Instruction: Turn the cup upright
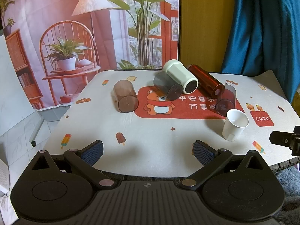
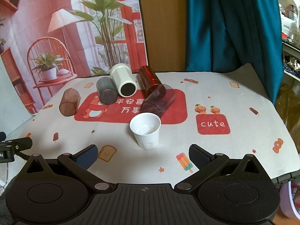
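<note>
A white paper cup (image 2: 146, 130) stands upright on the printed table mat, mouth up; it also shows in the left wrist view (image 1: 234, 124). Behind it lie several cups on their sides: a brown translucent one (image 1: 125, 98), a grey one (image 1: 167, 88), a pale green one (image 1: 180, 76), a dark red one (image 1: 206, 80) and a purple translucent one (image 2: 159, 100). My left gripper (image 1: 148, 151) is open and empty, low over the mat's front edge. My right gripper (image 2: 143, 156) is open and empty, just in front of the white cup.
The mat (image 1: 150, 131) covers a table whose front edge lies just under both grippers. A printed backdrop (image 1: 84, 28) hangs behind, a blue curtain (image 2: 230, 26) at the back right. A purple bin (image 2: 292, 200) sits low at the right.
</note>
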